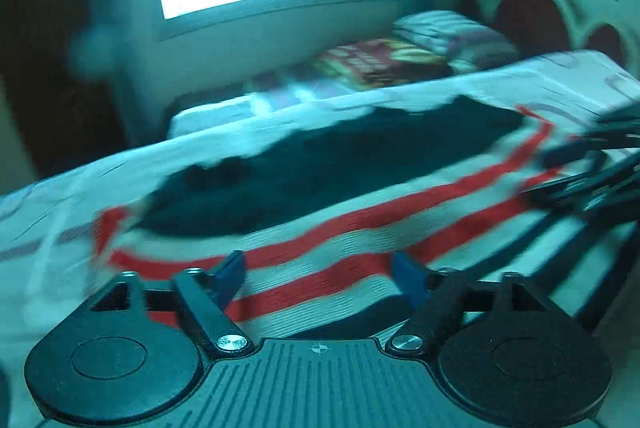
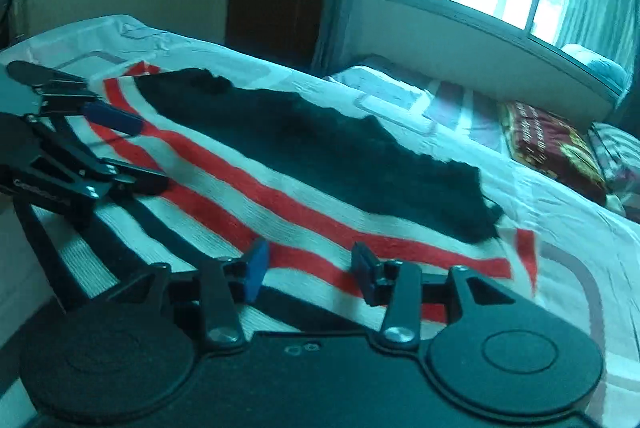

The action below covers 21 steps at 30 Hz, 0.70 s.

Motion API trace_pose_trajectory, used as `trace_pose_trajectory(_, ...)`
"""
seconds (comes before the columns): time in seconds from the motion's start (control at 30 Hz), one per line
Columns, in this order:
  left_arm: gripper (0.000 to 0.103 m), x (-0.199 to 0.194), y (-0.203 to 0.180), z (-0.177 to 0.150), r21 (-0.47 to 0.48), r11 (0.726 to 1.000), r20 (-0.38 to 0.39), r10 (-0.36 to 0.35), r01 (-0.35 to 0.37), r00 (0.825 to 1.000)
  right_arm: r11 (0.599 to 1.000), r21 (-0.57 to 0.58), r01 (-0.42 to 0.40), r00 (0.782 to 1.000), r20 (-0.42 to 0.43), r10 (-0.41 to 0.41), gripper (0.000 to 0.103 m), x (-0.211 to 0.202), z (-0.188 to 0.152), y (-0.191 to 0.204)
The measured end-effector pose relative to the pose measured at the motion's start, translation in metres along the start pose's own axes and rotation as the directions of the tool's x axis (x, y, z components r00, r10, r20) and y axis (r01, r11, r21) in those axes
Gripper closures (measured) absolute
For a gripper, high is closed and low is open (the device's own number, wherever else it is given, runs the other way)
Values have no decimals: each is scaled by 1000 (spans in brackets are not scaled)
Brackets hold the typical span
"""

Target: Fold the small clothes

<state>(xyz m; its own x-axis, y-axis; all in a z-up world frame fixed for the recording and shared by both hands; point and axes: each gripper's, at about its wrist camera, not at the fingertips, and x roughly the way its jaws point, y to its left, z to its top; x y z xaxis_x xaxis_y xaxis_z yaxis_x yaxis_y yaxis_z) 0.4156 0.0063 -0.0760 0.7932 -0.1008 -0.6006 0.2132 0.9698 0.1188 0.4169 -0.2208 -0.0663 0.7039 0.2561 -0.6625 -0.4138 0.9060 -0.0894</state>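
Striped garment (image 1: 360,228) lies flat on the bed (image 2: 580,248); both grippers' jaws released above its near edge.

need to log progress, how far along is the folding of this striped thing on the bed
Done: the striped garment lies spread on the bed, its black part uppermost; whether any fold is made is unclear. In hand: nothing; the left gripper and right gripper are open over its near edge. Left: gripping the edge and folding.
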Motion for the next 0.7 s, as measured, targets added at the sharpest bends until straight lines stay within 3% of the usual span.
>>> trace_pose_trajectory(0.1,19,-24,44,-14,-102,994,6,51,-50,999,983,182,34,997,56,-45,62,-41,-19,-51)
trace_pose_trajectory(0.23,19,-50,62,-32,-157,987,36,27,-21,999,882,464,-83,994,97,43,62,-73,-52,-111)
trace_pose_trajectory(0.3,19,-52,59,-42,-149,988,23,35,-31,999,868,486,-105,993,94,68,62,-76,-63,-117)
trace_pose_trajectory(0.37,19,-50,57,-49,-149,988,16,35,-33,999,855,497,-146,989,75,125,70,-71,-69,-115)
trace_pose_trajectory(0.43,19,-50,55,-52,-150,988,23,43,-39,999,866,476,-155,987,45,152,75,-63,-71,-107)
trace_pose_trajectory(0.53,19,-48,54,-48,-149,988,3,46,-45,999,874,468,-134,990,18,142,76,-61,-70,-98)
trace_pose_trajectory(0.57,19,-47,54,-47,-144,988,-5,46,-46,999,869,476,-137,989,17,147,92,-64,-69,-97)
trace_pose_trajectory(0.7,19,-44,53,-44,-119,992,-19,45,-47,999,893,430,-130,991,26,131,97,-80,-69,-92)
